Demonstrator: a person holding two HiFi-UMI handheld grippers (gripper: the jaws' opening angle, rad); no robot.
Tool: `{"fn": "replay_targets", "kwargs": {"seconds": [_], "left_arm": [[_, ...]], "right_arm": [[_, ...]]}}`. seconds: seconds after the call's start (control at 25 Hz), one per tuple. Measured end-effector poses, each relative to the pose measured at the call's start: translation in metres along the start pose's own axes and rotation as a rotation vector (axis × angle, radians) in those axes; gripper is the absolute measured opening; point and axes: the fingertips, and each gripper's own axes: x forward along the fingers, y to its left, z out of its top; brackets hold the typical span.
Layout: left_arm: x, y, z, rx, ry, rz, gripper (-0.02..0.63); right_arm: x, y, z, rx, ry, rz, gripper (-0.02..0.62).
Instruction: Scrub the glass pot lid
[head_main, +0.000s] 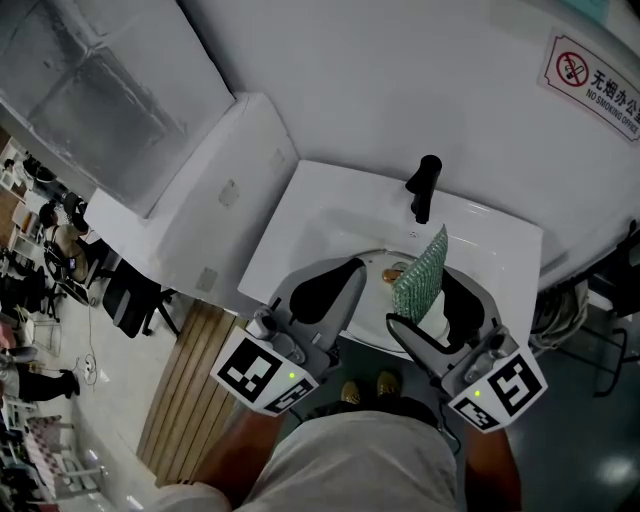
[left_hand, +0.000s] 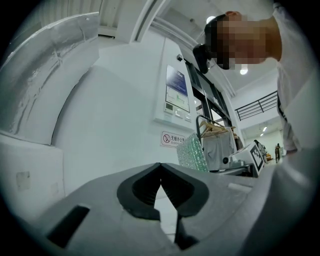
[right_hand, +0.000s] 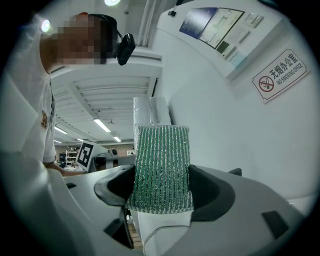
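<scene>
Left gripper (left_hand: 160, 171) is clenching shut, empty. Right gripper (right_hand: 162, 192) is gripping a green sponge (right_hand: 162, 155) upright, both hovering over the sink (head_main: 310, 210) near the tap (head_main: 424, 185).

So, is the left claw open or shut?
Shut and empty: the grey left claw has its two dark tips touching, with nothing between them.

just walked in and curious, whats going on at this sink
A person stands over a white sink with a gripper in each hand. The right gripper has its jaws shut on a green scrubbing pad, which sticks up above the basin below the black faucet. The left gripper has its jaws closed with nothing between them. No glass lid can be made out in these views, and nothing is being scrubbed right now.
</scene>
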Motion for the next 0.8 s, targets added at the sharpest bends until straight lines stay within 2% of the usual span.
{"fn": "replay_targets", "kwargs": {"seconds": [0.8], "left_arm": [[-0.0009, 0.0009, -0.001, 0.004, -0.001, -0.026, 0.015]], "right_arm": [[0.0009, 0.0029, -0.0023, -0.012, 0.013, -0.016, 0.336]]}}
